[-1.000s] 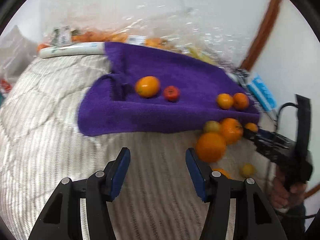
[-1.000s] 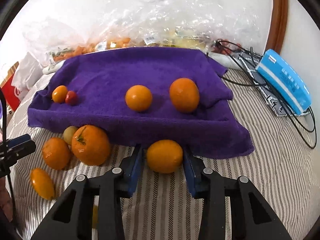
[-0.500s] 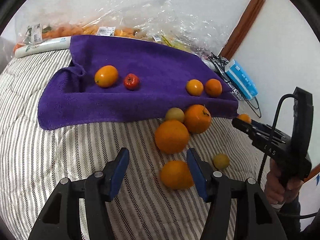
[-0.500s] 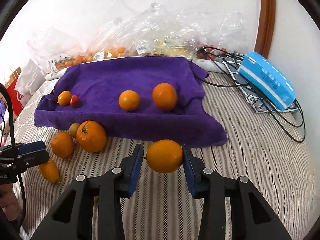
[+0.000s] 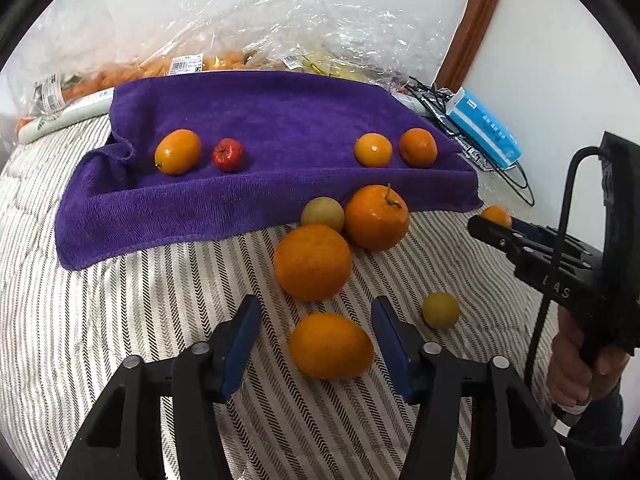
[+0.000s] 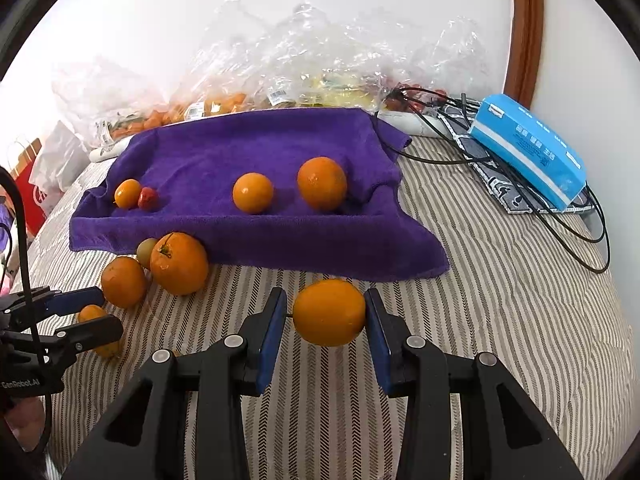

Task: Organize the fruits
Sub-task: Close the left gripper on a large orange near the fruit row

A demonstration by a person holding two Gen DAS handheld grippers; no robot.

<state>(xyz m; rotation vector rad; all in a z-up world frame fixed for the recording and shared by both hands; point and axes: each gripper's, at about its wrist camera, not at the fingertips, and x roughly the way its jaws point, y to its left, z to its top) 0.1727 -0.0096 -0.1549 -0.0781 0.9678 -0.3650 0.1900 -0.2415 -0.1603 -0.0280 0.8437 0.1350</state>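
Orange fruits (image 5: 312,262) beside purple towel (image 5: 260,120)

Bright even light, soft shadows, sharp focus, fisheye bending, dark corners

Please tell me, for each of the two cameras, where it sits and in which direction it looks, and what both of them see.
Left wrist: sits on the left gripper, looking down over an oval orange fruit between its closing jaws; a hand shows.
Right wrist: sits on the right gripper, which clamps an orange above the striped bedding; the left gripper appears at left.
Shared: the purple towel, its four fruits, the blue pack.
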